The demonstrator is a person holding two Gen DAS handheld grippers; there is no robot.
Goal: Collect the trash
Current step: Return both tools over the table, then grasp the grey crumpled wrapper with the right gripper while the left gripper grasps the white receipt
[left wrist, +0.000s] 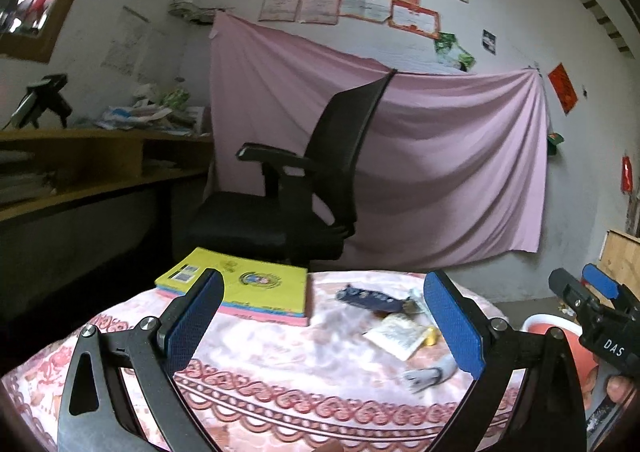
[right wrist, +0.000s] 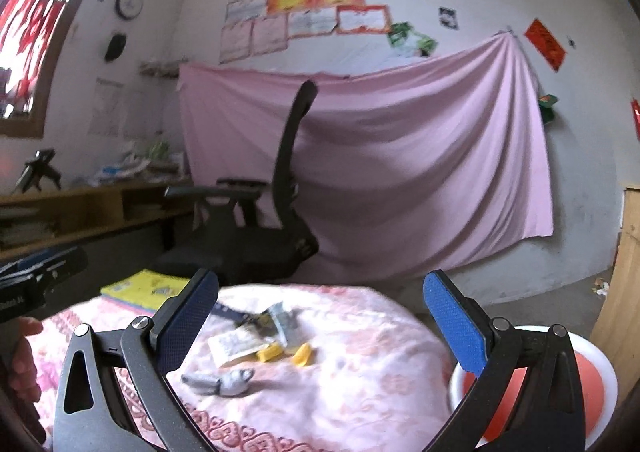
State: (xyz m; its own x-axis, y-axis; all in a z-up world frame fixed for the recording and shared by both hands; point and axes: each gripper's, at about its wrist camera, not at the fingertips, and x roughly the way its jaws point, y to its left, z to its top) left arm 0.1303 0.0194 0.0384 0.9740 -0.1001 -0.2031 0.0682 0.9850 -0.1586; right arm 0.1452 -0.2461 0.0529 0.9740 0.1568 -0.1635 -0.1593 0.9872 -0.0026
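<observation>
Both grippers hover level over a round worktop [left wrist: 280, 392] covered in a pink patterned cloth. The left gripper [left wrist: 324, 326] has its blue-padded fingers spread wide with nothing between the pads; the same is true of the right gripper [right wrist: 320, 326], whose jaws stand fully apart and empty.

The trash lies scattered near the middle of the worktop. A dark blue wrapper [left wrist: 370, 298] sits farthest back, just beside a yellow book [left wrist: 248, 284] stacked on a pink one at the far left edge. Nearer is a flat white packet [right wrist: 236, 346], touching a crumpled greenish wrapper [right wrist: 286, 322]. Two small yellow scraps [right wrist: 286, 352] lie just beside the packet. Closest to the grippers is a crumpled grey piece [right wrist: 226, 380], apart from the rest.

A round bin [right wrist: 600, 376] with a white rim and an orange-red inside stands low at the right of the worktop. Behind the worktop stands a black office chair [left wrist: 304, 187] before a pink sheet [left wrist: 440, 155] hung on the wall.
</observation>
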